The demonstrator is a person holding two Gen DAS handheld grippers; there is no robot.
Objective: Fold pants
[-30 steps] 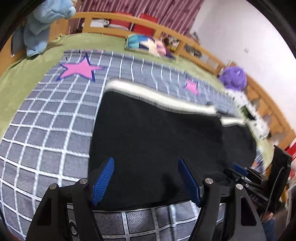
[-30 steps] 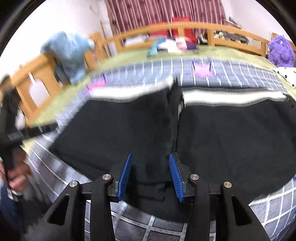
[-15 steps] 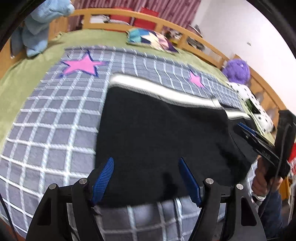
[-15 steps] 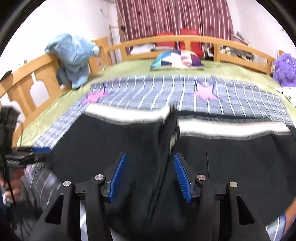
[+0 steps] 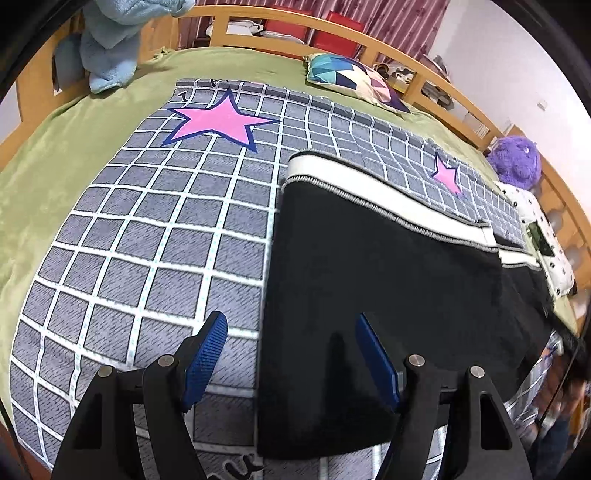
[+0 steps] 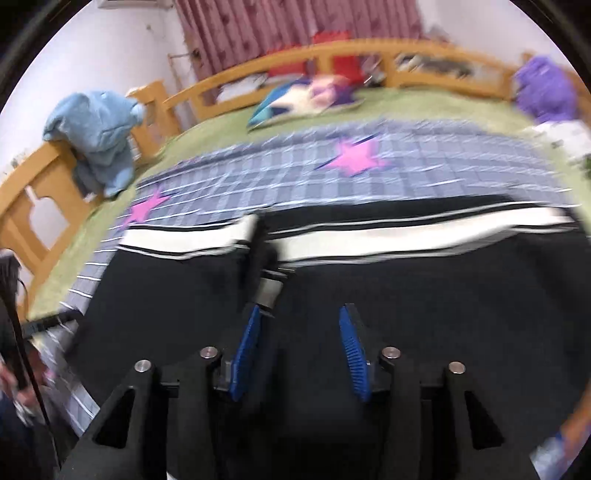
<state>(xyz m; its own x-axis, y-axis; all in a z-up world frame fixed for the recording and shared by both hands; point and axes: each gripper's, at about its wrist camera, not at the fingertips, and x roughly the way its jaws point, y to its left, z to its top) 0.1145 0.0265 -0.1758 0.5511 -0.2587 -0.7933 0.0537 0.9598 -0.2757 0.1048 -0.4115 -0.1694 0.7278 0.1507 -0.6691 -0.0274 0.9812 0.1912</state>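
The black knit pants with a white striped side band (image 5: pixel 388 266) now lie flat on the grey checked star-print bedspread (image 5: pixel 147 236), both the left claw (image 5: pixel 291 354) and right claw (image 6: pixel 301 350) spread and empty after shifting sideways, so a fresh grasp seems pending.

Left of the left claw (image 5: pixel 291 354), bare checked blanket (image 5: pixel 147 240) lies open. Ahead, a pillow (image 5: pixel 354 81) and the bed rail (image 5: pixel 295 20) block passage. The pants (image 5: pixel 388 280) fill the right.
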